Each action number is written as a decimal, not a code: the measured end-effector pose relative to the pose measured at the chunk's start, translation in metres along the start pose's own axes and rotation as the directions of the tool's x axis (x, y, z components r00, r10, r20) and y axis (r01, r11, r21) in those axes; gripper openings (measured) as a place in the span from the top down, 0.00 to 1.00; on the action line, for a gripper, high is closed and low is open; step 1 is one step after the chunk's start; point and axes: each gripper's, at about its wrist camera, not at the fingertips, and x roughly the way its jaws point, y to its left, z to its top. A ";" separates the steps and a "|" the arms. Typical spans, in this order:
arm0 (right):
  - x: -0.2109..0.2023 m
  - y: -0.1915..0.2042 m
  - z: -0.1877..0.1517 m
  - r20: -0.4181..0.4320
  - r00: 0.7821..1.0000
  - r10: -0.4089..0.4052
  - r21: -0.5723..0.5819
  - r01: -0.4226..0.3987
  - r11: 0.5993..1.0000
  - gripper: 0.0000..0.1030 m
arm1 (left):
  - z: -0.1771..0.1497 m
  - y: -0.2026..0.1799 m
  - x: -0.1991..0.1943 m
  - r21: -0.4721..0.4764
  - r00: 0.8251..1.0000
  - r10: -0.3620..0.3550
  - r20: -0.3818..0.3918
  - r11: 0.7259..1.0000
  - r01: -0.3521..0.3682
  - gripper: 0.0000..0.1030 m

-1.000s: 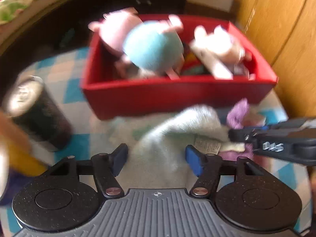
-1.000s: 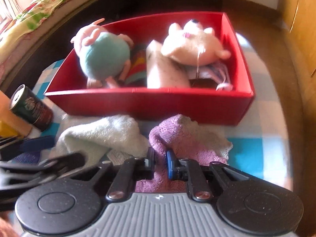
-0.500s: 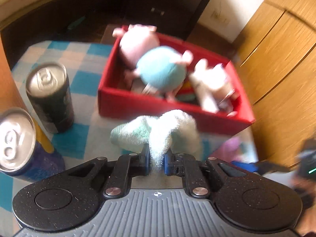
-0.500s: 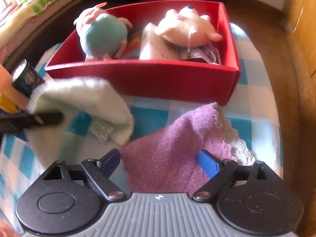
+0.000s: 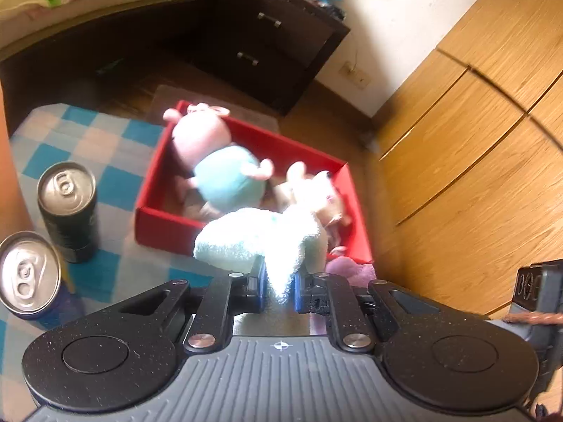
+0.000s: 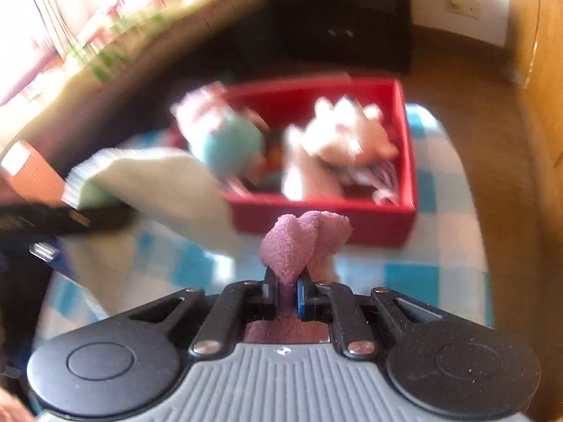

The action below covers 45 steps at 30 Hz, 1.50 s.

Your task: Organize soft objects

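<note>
Carrying two cloths at once: our left gripper (image 5: 278, 286) is clenched on the pale mint terry towel (image 5: 260, 242) at lower centre, our right gripper (image 6: 285, 290), having just closed, on the mauve terry cloth (image 6: 304, 239). We should lift both clear of the red cardboard box (image 6: 408, 161) wall before releasing among the plush toys.

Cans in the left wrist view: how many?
2. One dark can stands left of the red box; a blue can stands nearer, at the left edge. Others may be out of frame.

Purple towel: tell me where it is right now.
In the right wrist view, the purple towel is pinched in the right tool, bunched just in front of the red box.
</note>
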 end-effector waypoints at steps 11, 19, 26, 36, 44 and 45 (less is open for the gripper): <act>-0.033 0.004 0.023 0.097 0.974 0.204 0.085 -0.213 0.973 1.00 | 0.009 -0.020 -0.019 0.024 0.995 -0.044 0.085 0.999 0.042 0.87; -0.073 -0.003 0.035 0.208 0.950 0.231 0.067 -0.250 0.966 1.00 | 0.015 -0.040 -0.032 0.077 0.986 -0.064 0.153 0.996 0.053 0.86; -0.078 0.003 0.043 0.240 0.946 0.219 0.035 -0.234 0.972 1.00 | 0.015 -0.053 -0.032 0.110 0.982 -0.077 0.173 0.992 0.059 0.86; -0.092 0.007 0.052 0.305 0.930 0.206 0.000 -0.216 0.976 1.00 | 0.026 -0.057 -0.044 0.105 0.970 -0.086 0.226 0.992 0.064 0.86; -0.101 0.009 0.059 0.341 0.918 0.200 -0.027 -0.204 0.979 1.00 | 0.033 -0.063 -0.043 0.129 0.966 -0.081 0.245 0.990 0.050 0.86; -0.101 0.009 0.059 0.344 0.917 0.200 -0.026 -0.203 0.979 1.00 | 0.034 -0.063 -0.041 0.126 0.967 -0.079 0.244 0.991 0.049 0.86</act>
